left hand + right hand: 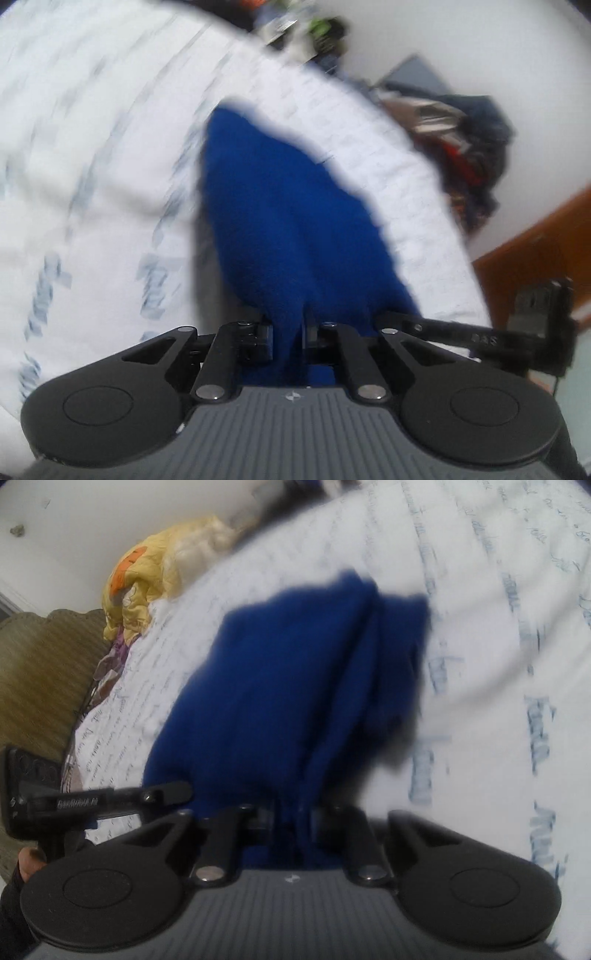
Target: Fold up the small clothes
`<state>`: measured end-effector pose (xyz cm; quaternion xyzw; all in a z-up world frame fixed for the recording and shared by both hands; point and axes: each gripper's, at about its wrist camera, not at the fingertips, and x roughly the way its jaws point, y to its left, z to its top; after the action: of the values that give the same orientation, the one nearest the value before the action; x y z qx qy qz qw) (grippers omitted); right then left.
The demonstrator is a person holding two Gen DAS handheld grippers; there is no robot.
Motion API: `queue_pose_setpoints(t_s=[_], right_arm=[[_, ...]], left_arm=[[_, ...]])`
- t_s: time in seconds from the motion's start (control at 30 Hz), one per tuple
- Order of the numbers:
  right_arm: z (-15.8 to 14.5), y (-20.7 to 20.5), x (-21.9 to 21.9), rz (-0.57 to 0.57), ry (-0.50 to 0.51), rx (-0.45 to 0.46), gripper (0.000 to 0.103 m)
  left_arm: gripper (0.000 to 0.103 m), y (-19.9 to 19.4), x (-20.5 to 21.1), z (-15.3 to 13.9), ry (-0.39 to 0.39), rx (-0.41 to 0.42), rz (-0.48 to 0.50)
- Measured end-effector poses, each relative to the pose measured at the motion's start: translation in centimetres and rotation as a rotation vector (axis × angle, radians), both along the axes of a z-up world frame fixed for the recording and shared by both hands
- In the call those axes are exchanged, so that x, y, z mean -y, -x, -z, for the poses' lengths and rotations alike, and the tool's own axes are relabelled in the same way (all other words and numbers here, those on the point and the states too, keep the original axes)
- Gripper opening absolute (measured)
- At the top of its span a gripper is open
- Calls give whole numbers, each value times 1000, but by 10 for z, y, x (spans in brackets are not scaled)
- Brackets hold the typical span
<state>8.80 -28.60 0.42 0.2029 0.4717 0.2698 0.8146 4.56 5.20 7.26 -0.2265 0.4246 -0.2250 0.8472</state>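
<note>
A small blue garment [273, 221] hangs forward from my left gripper [289, 334], whose jaws are shut on a bunched edge of it. In the right wrist view the same blue garment [288, 686] spreads out in folds over the bed, and my right gripper [293, 818] is shut on another pinch of its cloth. Both views are blurred by motion. The fingertips are mostly buried in the fabric.
The garment lies over a white bed sheet [92, 166] printed with blue script. A pile of dark and red clothes [465, 147] sits past the bed's far side. A yellow bundle [147, 576] and a tan headboard [40, 675] lie at the left. A hand [31, 862] shows low left.
</note>
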Motion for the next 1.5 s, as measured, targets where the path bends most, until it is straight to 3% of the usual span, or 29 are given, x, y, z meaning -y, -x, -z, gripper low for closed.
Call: queue_pose_setpoints(t_s=[0.1, 0.17, 0.2, 0.23, 0.3, 0.33, 0.4, 0.5, 0.57, 0.63, 0.73, 0.8, 0.83, 0.87, 0.9, 0.93, 0.97, 1.03, 1.17, 1.3, 1.33, 1.37, 1.4, 1.43, 1.5], right_arm=[[-55, 36, 17, -23, -58, 110, 12], [-80, 64, 25, -59, -101, 170, 13], [-84, 81, 29, -85, -127, 178, 14], [-82, 98, 33, -113, -136, 170, 18], [-64, 118, 31, -157, -68, 116, 50], [-54, 118, 30, -128, -33, 102, 75], [-47, 106, 45, 8, -44, 135, 80], [-46, 63, 61, 165, -125, 145, 80], [-49, 30, 49, 161, -70, 172, 80], [-49, 2, 26, 103, 56, 172, 80], [-45, -18, 7, 9, 138, 194, 78], [-31, -21, 5, -8, 178, 182, 78], [-24, -26, 0, -14, 188, 170, 78], [-22, -26, -3, -21, 181, 211, 61], [-20, -27, -6, -46, 172, 217, 50], [-21, -23, -6, -62, 165, 212, 31], [-21, -24, -7, -75, 142, 192, 30], [-24, -28, -7, -79, 128, 192, 20], [-29, -34, -8, -74, 121, 228, 15], [-19, -36, -13, -101, 140, 261, 19], [-18, -34, -7, -83, 108, 263, 24], [-19, -33, 2, -54, 78, 234, 31], [-21, -32, 11, -20, 44, 193, 34], [-25, -29, 23, 10, -7, 171, 39], [-31, -24, 43, 45, -124, 178, 49]], left_arm=[[11, 37, -9, -45, 19, 119, 58], [15, 70, -13, -50, 27, 142, 139], [21, 85, -13, -41, 15, 122, 192], [36, 93, -13, -28, -28, 97, 214], [41, 90, -18, 2, -104, 28, 167], [40, 78, -21, 14, -91, -30, 137], [42, 50, -22, 25, -33, -72, 110], [50, 16, -5, 15, -58, -75, 102], [88, 6, 10, 1, -68, -123, 175], [102, 14, 22, -11, -88, -123, 318], [101, 36, 19, -7, -161, -89, 332], [94, 37, 9, 18, -198, -169, 264], [92, 43, 2, 22, -151, -112, 242], [80, 45, -2, 29, -121, -118, 220], [71, 47, -6, 34, -105, -109, 184], [42, 49, -9, 41, -77, -123, 166], [14, 49, -11, 50, -32, -155, 157], [14, 57, -11, 66, 3, -174, 132], [15, 82, -7, 75, -23, -147, 111], [26, 75, -19, 83, -11, -175, 129], [53, 73, -21, 76, -19, -157, 156], [91, 69, -23, 69, -9, -131, 177], [102, 62, -25, 60, -1, -90, 155], [103, 52, -25, 52, 1, -32, 118], [102, 17, -15, 52, -12, 7, 107]])
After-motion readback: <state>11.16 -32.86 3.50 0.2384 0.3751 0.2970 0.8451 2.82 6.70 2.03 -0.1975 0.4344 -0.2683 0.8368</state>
